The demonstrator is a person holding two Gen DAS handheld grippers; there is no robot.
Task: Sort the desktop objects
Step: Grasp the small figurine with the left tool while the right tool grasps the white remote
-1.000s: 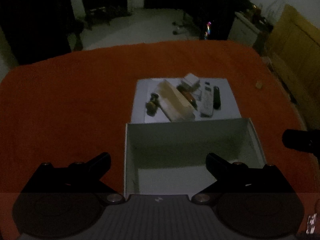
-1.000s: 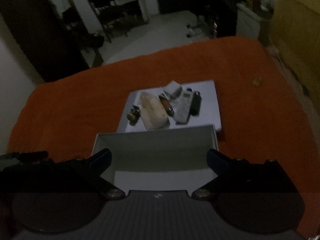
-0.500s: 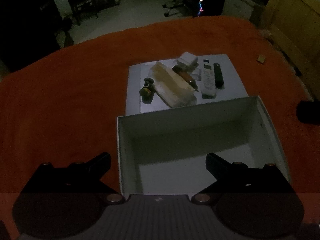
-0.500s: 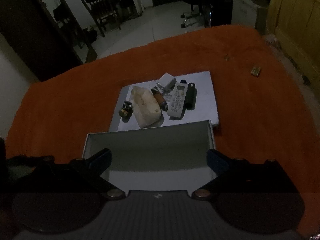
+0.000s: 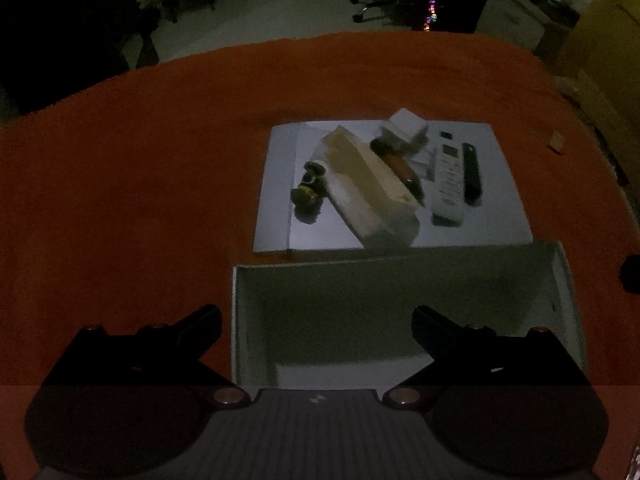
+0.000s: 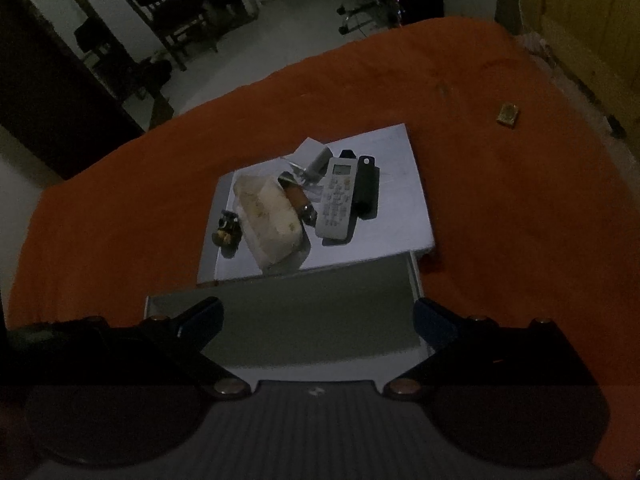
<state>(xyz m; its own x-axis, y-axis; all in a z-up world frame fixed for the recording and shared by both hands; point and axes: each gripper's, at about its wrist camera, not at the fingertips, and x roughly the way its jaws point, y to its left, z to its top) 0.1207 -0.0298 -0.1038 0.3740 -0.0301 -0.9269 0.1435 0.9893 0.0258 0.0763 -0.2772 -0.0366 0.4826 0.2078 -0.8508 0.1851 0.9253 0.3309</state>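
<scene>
Dim light, orange cloth (image 5: 140,184) over the table. One open white box (image 5: 400,280) nearest the cameras; one flat white lid or board (image 5: 500,184) just beyond it, touching its far wall. On the board, counted: one long pale tissue pack (image 5: 368,184); one small dark figurine (image 5: 308,188) just left of it; one brown tube-like item (image 5: 400,168) along its right side; one white remote (image 5: 448,176); one black remote (image 5: 471,174) beside the white one; one small white box (image 5: 406,130) at the far end with some crumpled bits under it. One small tan object (image 6: 508,114) lies alone on the cloth, well apart to the right.

Left gripper (image 5: 316,318): jaws spread wide, nothing between them, poised over the box's left part. Right gripper (image 6: 318,312): likewise spread wide and empty, over the box.

Box interior shadowed; its near wall is hidden behind the gripper bodies. Figurine detail and the clutter under the small box are too dark to identify.
</scene>
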